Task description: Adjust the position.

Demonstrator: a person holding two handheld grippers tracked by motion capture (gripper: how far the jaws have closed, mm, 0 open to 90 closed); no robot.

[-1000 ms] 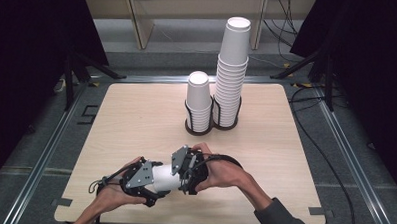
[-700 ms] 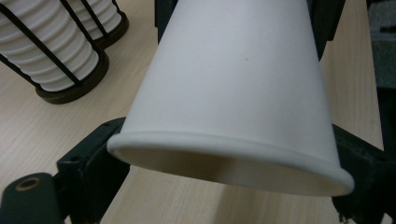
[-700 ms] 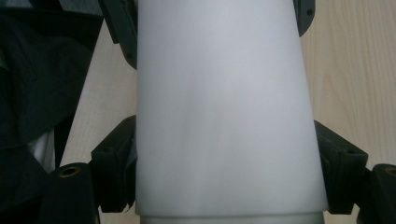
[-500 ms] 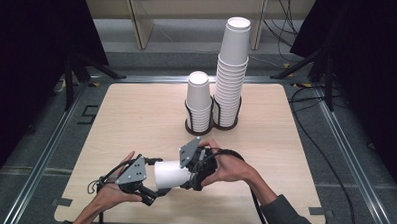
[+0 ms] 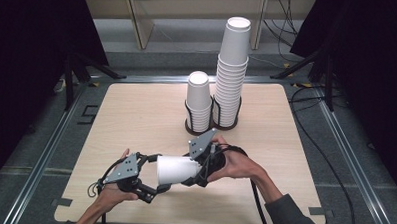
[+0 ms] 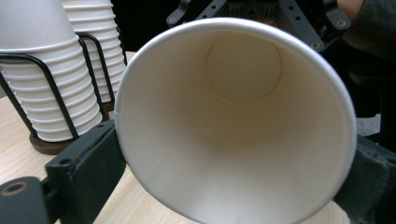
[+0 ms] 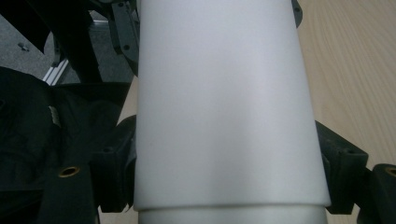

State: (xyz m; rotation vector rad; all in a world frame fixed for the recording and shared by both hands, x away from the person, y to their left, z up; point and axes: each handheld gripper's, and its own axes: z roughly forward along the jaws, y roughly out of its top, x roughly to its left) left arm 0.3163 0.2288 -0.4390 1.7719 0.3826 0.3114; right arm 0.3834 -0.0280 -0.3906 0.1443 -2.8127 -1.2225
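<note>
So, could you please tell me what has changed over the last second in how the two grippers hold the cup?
The right gripper has swung its body up and away from the person, tilting the near end of the paper cup slightly. The left gripper has drifted a little toward the table's front edge. Both stay clamped on the cup, held lying sideways between them. The two cup stacks in the wire rack have not moved.

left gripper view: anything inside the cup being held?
No. The left gripper view looks straight into the paper cup, and its white inside is bare down to the round bottom.
</note>
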